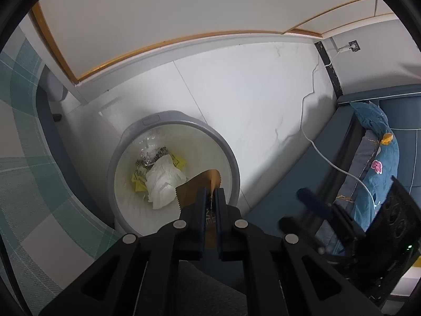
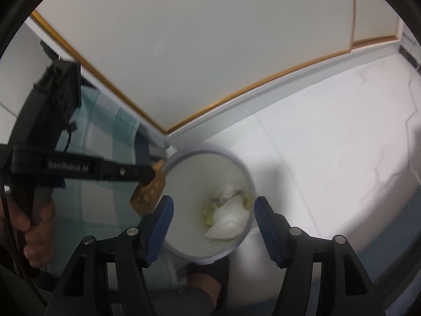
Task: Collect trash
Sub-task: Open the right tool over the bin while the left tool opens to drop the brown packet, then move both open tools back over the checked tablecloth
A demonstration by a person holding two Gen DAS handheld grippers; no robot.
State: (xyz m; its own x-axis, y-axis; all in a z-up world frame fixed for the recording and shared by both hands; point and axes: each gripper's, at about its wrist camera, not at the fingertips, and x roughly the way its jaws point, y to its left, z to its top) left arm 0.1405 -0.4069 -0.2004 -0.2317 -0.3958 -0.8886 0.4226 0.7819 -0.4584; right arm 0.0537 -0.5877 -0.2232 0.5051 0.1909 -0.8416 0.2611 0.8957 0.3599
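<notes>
The left gripper (image 1: 210,197) pinched a thin, light, crinkly brown wrapper (image 1: 200,184) by one edge above the trash bin (image 1: 126,137); the right gripper (image 2: 211,210) hung open, holding nothing

Home, probably a bedroom — floral bedding (image 1: 379,158), plaid cover (image 1: 23,142), marble-look floor (image 1: 250,100), wastebasket (image 1: 231,158)
</notes>
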